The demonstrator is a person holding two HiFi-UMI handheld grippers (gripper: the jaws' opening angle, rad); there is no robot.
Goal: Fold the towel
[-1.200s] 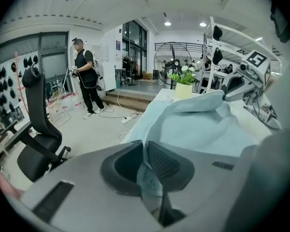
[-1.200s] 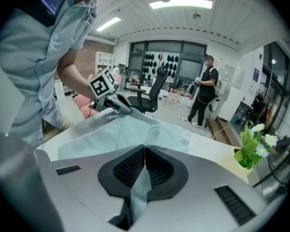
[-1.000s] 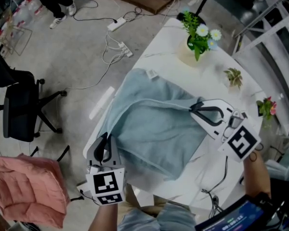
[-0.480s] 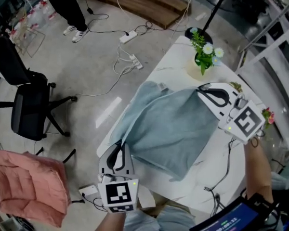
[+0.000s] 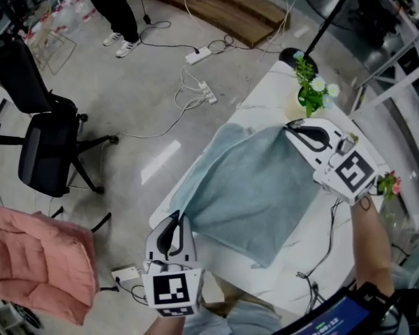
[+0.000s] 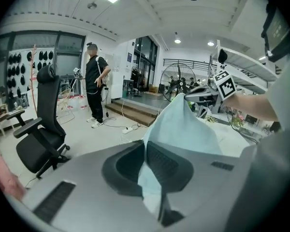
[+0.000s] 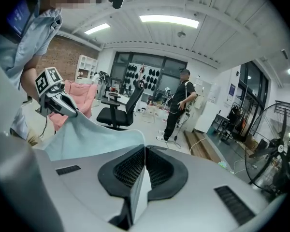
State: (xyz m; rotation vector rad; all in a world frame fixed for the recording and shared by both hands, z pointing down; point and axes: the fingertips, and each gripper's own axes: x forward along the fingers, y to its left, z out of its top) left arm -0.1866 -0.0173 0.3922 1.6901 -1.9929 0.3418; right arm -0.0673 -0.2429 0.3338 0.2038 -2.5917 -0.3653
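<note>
Now, the left tongs (image 5: pixel 173 218) have just been closing and are pinched tight on a corner of the towel (image 5: pixel 248 187), with cloth plainly between the pads. The right tongs (image 5: pixel 293 129) are clamped hard on another corner, a fold of fabric nipped between the pads. The left grip sits at the towel's 8 o'clock, the right at its 1 o'clock. The pale blue towel stretches between them, its far corner trailing at 5 o'clock onto the white desk (image 5: pixel 314 236). Flowers (image 5: pixel 313 93) stand just beyond the right tongs at 12 o'clock. Out on the floor there is an office chair (image 5: pixel 38 155) at 9 o'clock, a pink cushion (image 5: pixel 38 264) at 8 and a person (image 5: pixel 115 5) standing at 11.
</note>
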